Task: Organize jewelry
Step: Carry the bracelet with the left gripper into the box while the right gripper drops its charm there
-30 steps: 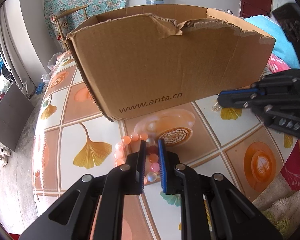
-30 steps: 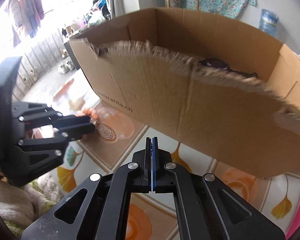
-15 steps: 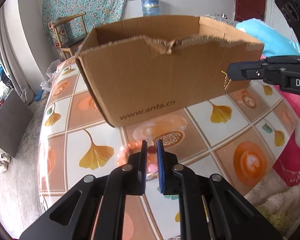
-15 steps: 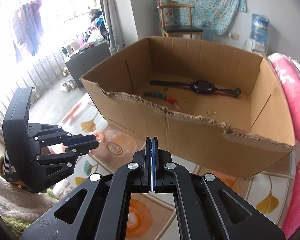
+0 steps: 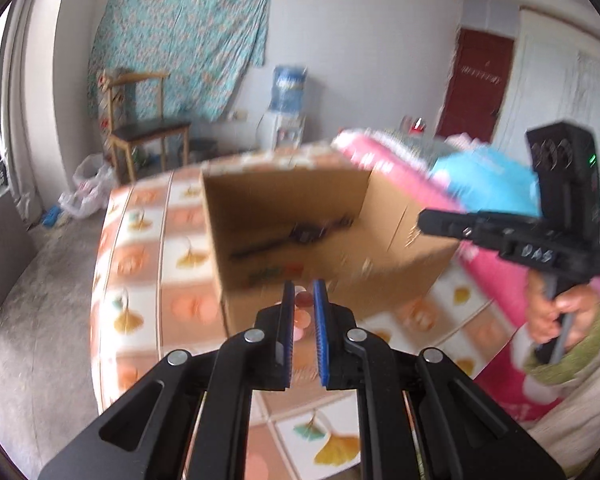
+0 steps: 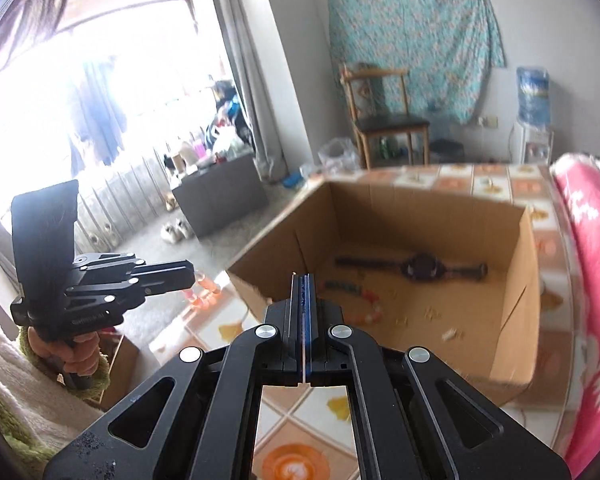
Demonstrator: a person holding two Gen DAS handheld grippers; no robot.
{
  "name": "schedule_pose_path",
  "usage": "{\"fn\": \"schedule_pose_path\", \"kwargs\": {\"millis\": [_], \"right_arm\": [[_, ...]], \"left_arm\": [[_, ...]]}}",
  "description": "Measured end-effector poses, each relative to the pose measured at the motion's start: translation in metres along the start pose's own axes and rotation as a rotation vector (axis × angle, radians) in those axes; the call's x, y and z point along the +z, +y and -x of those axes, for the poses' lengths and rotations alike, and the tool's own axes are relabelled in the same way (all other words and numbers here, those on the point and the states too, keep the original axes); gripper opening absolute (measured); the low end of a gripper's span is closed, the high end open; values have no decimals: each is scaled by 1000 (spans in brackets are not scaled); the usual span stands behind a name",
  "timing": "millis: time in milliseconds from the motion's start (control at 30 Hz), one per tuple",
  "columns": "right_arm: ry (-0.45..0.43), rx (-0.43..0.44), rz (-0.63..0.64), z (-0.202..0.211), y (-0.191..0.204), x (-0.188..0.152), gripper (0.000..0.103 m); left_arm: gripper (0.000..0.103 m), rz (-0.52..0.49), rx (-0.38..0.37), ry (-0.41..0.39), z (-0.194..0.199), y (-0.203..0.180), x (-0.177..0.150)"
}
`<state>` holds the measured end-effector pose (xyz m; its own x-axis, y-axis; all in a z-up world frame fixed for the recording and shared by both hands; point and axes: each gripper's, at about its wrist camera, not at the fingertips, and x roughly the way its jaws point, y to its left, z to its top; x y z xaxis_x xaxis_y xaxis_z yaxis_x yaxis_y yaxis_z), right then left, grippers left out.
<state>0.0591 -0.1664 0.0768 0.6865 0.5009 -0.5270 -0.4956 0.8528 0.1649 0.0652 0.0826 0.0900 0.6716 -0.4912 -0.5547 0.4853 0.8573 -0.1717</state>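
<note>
Bead bracelet lifted near the cardboard box [image 6: 516, 280]
Left gripper [image 5: 302, 292] pinches the pink bead bracelet [image 6: 204, 292]; right gripper [image 6: 303, 280] fingers pressed together.

Your brown corrugated cardboard box [image 6: 416, 240] looks matt, its near edge torn rough. The tiled-pattern table [image 6: 300, 412] cover under it shines glossy. Each black plastic claw [image 5: 303, 308] is matt, with bright metal rivets.
</note>
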Motion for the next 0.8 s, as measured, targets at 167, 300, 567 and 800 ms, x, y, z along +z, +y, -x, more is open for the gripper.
{"fn": "schedule_pose_path", "kwargs": {"millis": [167, 300, 567, 800], "right_arm": [[-90, -33, 8, 12, -17, 17, 0], [-110, -73, -13, 9, -38, 19, 0], [-79, -95, -92, -1, -75, 8, 0], [1, -89, -110, -17, -84, -1, 0]], "left_arm": [[9, -46, -69, -77, 1, -13, 38], [9, -71, -130, -51, -35, -26, 58], [9, -12, -252, 191, -140, -34, 54], [16, 46, -252, 362, -181, -23, 35]]}}
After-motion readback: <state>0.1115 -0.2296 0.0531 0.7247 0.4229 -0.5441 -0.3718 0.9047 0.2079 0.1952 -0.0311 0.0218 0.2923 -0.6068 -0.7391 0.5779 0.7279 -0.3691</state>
